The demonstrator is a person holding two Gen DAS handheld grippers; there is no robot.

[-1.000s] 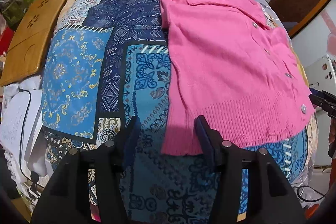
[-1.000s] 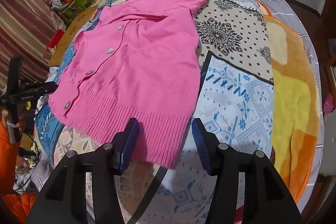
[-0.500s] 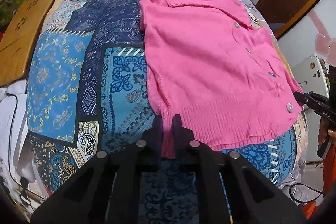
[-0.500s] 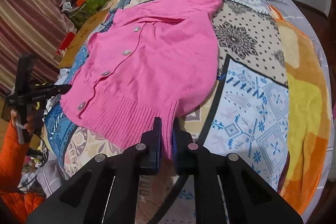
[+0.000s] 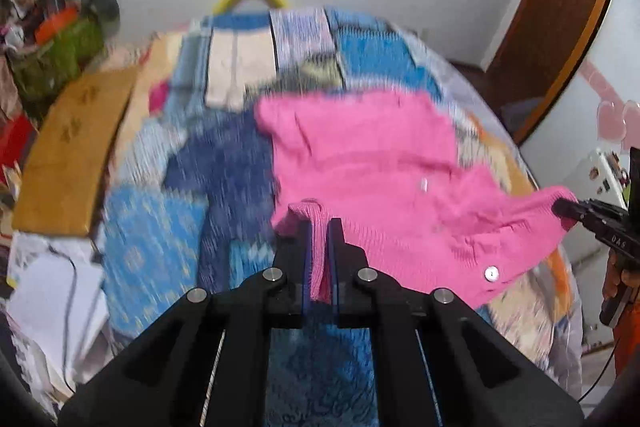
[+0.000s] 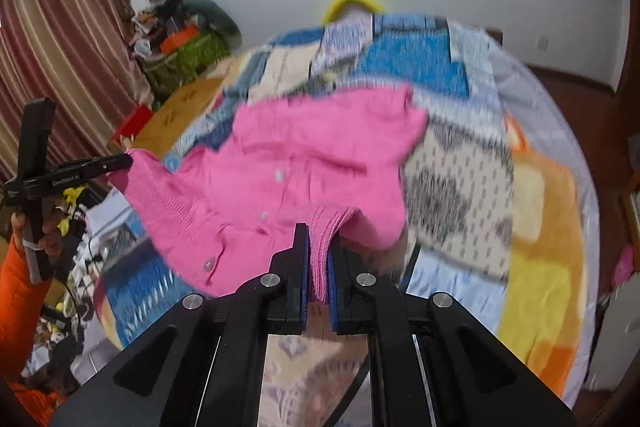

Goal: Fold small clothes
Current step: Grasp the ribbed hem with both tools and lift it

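A: Left wrist view: left tongs [image 5: 319, 227] clenched on the pink cardigan [image 5: 372, 163] hem corner, lifted off the bed [image 5: 152, 235].

B: Right tongs [image 6: 319, 231] grip the other corner. Carry both level toward the collar.

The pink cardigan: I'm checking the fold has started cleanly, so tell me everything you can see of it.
The pink cardigan is a small knit with a ribbed hem and a row of pale buttons down the front. Its hem end is lifted off the patchwork bedspread, pinched at one corner by the left gripper and at the other by the right gripper, ribbing bunched between the fingers. The collar end lies on the bedspread. The fabric sags between the grips; motion blur hides finer detail.
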